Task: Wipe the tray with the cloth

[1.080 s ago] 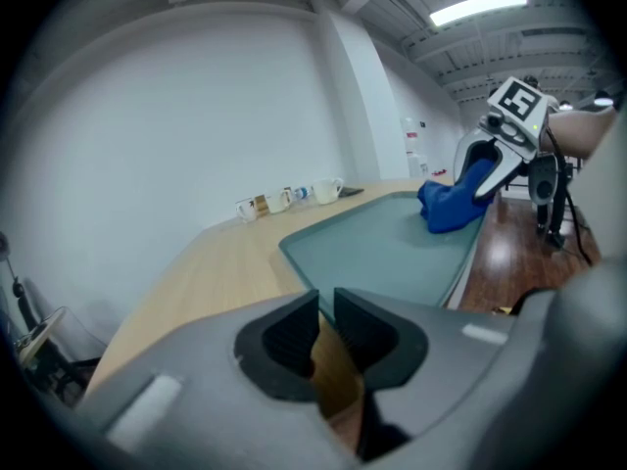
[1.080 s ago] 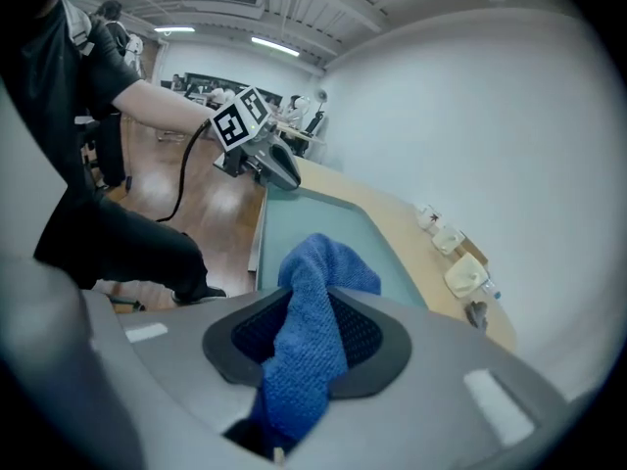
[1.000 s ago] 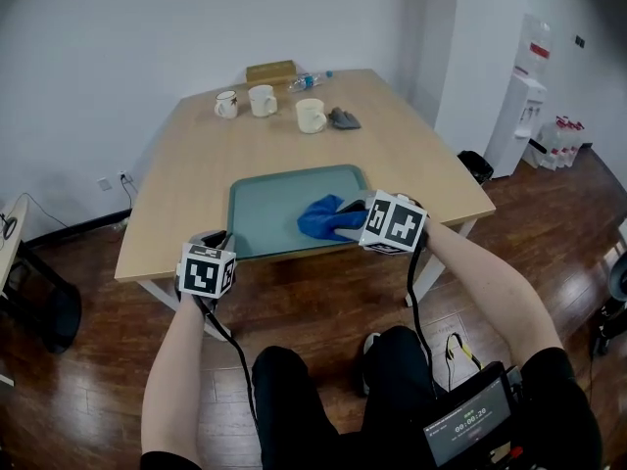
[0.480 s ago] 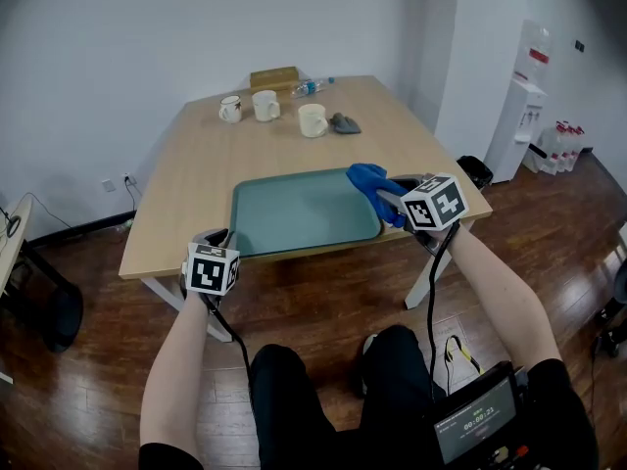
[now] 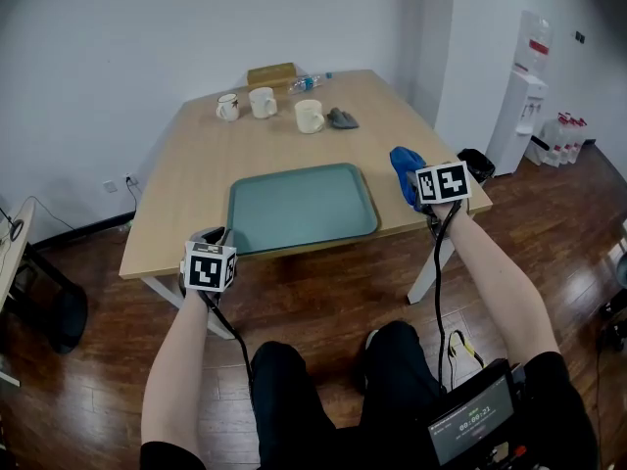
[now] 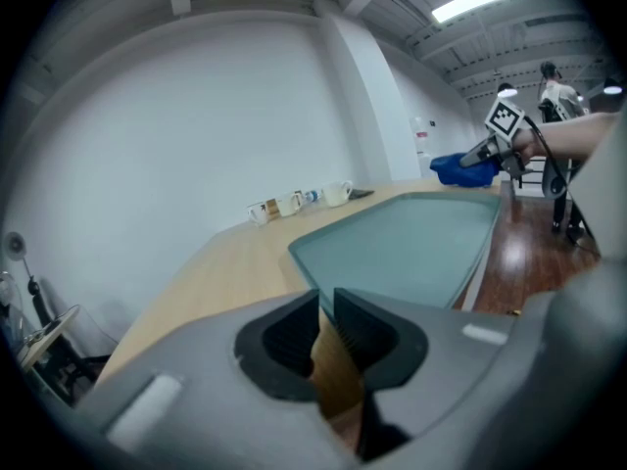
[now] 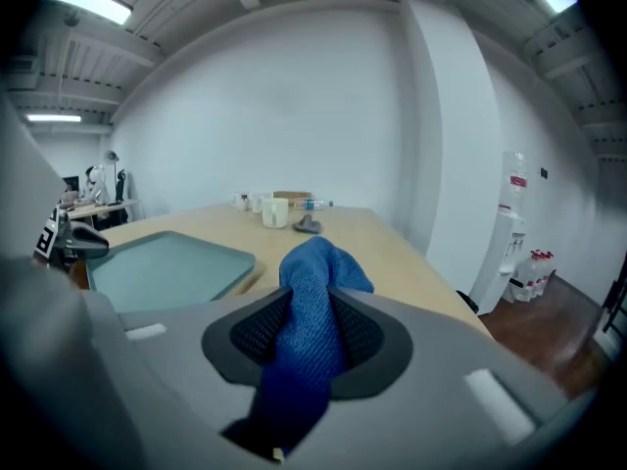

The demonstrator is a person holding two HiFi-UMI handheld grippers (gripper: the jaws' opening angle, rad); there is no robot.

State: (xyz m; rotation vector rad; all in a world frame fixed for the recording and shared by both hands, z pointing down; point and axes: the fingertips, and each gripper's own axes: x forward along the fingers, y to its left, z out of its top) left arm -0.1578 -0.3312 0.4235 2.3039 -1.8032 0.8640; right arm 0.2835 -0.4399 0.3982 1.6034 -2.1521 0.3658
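Right claw (image 5: 415,177) pinches cloth (image 5: 403,162), jaws easing open. Cloth hangs right of tray (image 5: 304,209), over worktop (image 5: 196,164) edge, likely for set-down. Left claw (image 5: 214,239) closed, empty, parked at near edge.

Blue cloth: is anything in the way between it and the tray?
Nothing visible. The blue cloth sits between the right gripper's opening jaws, just right of the bare tray; the mugs stand far behind.
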